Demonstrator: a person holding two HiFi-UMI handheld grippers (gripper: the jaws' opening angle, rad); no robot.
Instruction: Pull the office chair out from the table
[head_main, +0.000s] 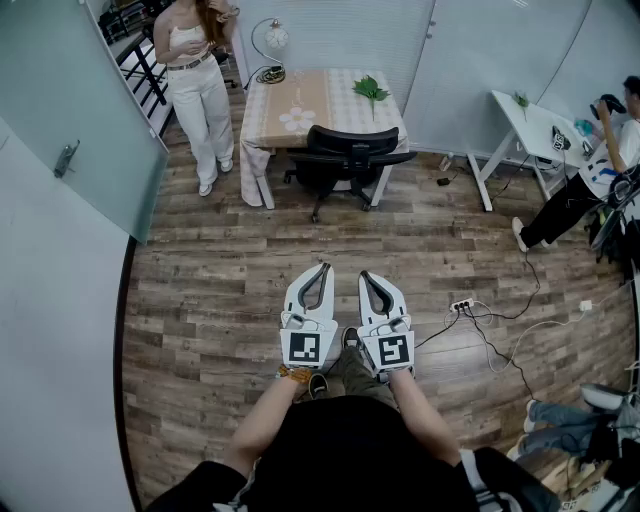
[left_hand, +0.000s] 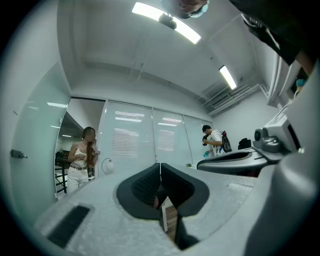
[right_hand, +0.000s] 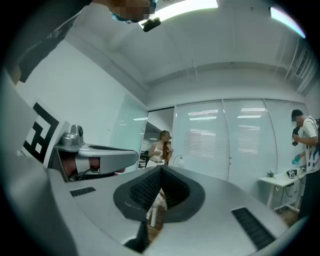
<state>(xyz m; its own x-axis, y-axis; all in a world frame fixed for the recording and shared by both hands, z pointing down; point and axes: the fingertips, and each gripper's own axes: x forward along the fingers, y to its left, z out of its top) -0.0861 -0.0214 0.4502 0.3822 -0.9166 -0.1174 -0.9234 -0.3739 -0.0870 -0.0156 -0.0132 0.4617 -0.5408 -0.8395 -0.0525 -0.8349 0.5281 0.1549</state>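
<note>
Both clenched, empty: L gripper (head_main: 323, 270) fingers, R gripper (head_main: 366, 277) fingers; office chair (head_main: 350, 152) well ahead.

Floor (head_main: 250, 270) open up to office chair (head_main: 350, 155); cables (head_main: 492, 335) lie right.

Cloth-covered table (head_main: 318, 96) on wood floor (head_main: 200, 300), green leaf (head_main: 371, 90) on top
</note>
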